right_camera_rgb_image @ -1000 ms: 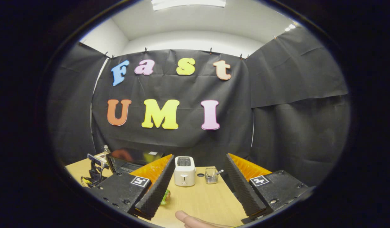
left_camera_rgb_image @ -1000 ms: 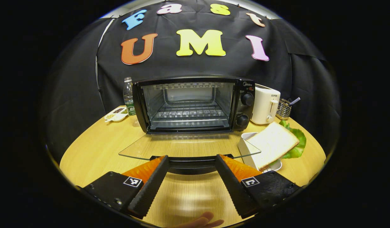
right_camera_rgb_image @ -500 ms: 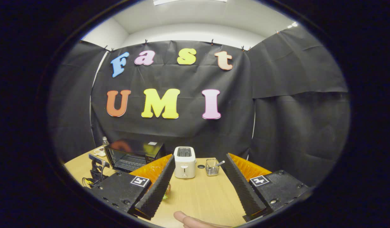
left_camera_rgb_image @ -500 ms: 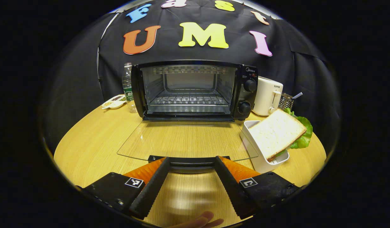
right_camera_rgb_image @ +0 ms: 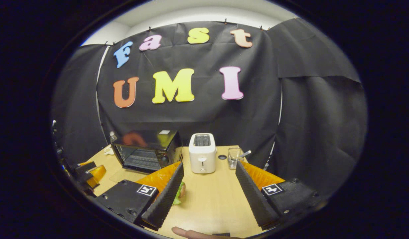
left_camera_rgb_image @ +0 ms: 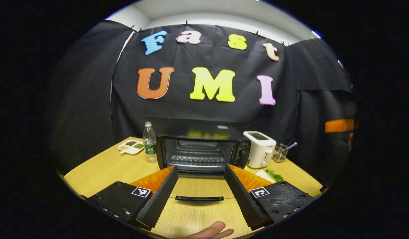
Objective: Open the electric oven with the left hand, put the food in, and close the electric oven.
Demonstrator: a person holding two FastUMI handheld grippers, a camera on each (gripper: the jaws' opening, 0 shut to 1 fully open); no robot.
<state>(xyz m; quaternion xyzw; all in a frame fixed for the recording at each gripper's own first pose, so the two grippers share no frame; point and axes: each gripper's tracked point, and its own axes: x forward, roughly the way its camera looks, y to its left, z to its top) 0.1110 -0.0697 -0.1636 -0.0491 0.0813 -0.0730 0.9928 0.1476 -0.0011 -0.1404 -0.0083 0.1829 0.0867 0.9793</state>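
Oven door is lying flat open on the table, handle sitting between my left gripper fingers but not touched, so L is spread wide and gripping nothing. R gripper is also spread and empty, hovering over bare tabletop in front of the toaster.

Key relation for next move: the food, a sandwich w/ lettuce, is lying just beside R's left finger, low and slightly forward, partly hidden behind it. In left gripper view the same food is peeking out beyond L's right finger, to the right of the oven door, in front of the toaster. So I'm judging R is the nearer hand for the pick. Long axis of the bread: can't tell, too little of it showing.

From R, the oven cavity is sitting forward-left, mouth facing toward me, so carry path is going left across the table after the grab.
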